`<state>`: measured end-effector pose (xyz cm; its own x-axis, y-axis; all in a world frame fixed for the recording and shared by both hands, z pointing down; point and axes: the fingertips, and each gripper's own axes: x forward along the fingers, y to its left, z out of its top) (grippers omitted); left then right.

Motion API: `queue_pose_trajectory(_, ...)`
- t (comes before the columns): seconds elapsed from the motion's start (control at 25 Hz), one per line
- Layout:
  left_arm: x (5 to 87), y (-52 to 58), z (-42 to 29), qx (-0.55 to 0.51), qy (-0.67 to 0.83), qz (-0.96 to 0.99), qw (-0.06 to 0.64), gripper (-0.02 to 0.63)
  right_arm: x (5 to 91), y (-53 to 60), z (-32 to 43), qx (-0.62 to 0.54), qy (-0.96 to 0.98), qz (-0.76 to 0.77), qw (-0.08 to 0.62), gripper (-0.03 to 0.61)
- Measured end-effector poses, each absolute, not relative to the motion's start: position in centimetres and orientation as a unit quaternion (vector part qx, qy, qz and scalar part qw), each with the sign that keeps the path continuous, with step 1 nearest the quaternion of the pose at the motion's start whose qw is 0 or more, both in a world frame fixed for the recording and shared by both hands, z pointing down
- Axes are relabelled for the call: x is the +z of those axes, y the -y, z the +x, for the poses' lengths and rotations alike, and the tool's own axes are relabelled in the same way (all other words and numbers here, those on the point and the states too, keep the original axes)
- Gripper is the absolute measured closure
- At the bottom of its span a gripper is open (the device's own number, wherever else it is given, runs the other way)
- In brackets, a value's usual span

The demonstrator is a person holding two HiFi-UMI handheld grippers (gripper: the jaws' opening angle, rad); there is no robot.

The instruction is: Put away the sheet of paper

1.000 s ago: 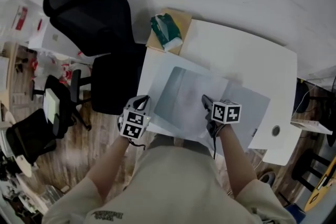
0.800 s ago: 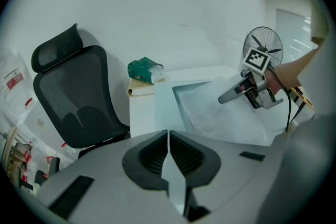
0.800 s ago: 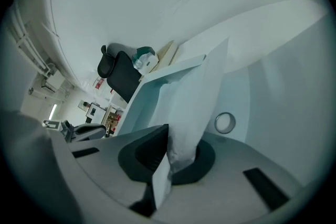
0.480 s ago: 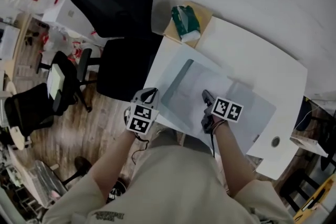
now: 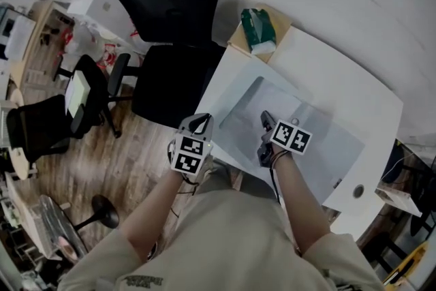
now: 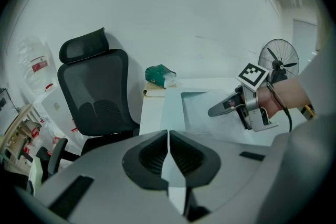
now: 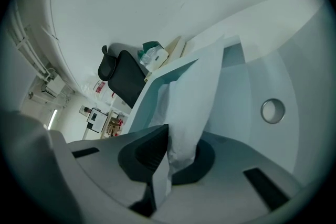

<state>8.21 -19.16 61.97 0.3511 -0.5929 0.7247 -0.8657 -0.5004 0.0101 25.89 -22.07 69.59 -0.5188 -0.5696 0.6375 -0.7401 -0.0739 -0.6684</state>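
1. Right gripper (image 5: 264, 119): jaws clenched on the near edge of the sheet of paper (image 7: 191, 102). The paper is bunched between the pads and its free end rises ahead of them.
2. Left gripper (image 5: 201, 123): jaws pressed together, with a thin pale strip caught in the seam. I read this as the near-left corner of the translucent folder (image 5: 337, 146) lying on the desk (image 5: 354, 95).
3. Sheet location: over the folder on the desk. Its near edge is in my right jaws, and the rest runs forward, away from me, across the folder.
4. Key relation: the sheet's long axis runs straight out from the right jaws toward the far side of the desk. The left gripper sits beside it on its left, at the desk's near edge, apart from the paper.
5. Judgement: the right hand carries the sheet and the left only anchors the folder. The next move likely means sliding the sheet along its own length, with the left grip keeping the folder steady.
6. Risk: the pinched edge is already crumpled, so pushing could buckle it.
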Motion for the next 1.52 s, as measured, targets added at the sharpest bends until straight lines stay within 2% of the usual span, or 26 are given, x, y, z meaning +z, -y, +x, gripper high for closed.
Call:
queue_pose_trajectory(0.36, 61.3, 18.5, 6.6, 0.328, 0.467, 0.794, 0.209, 0.586, 69.7, 23.8, 23.6, 0.585, 0.643, 0.494, 0.009, 0.555)
queue_pose_trajectory(0.76, 60.8, 18.4, 5.7, 0.328, 0.463, 0.798, 0.203, 0.586, 69.8, 24.5, 22.1, 0.574, 0.659, 0.486, 0.03, 0.55)
queue_pose_trajectory(0.8, 60.7, 18.4, 5.6, 0.328, 0.463, 0.799, 0.202, 0.586, 69.7, 24.3, 22.1, 0.571, 0.661, 0.485, 0.038, 0.506)
queue_pose_trajectory(0.88, 60.6, 18.4, 5.4, 0.328, 0.461, 0.8, 0.199, 0.586, 69.6, 23.8, 22.2, 0.563, 0.667, 0.485, 0.056, 0.378)
queue_pose_trajectory(1.04, 60.5, 18.4, 5.3, 0.328, 0.459, 0.802, 0.195, 0.586, 69.2, 22.4, 22.8, 0.547, 0.671, 0.492, 0.09, 0.289)
queue_pose_trajectory(1.36, 59.3, 18.7, 6.2, 0.317, 0.441, 0.82, 0.182, 0.586, 66.0, 21.3, 26.3, 0.505, 0.667, 0.538, 0.106, 0.279)
queue_pose_trajectory(1.52, 58.3, 19.2, 6.5, 0.308, 0.433, 0.829, 0.172, 0.586, 62.9, 21.7, 28.0, 0.45, 0.681, 0.567, 0.114, 0.303)
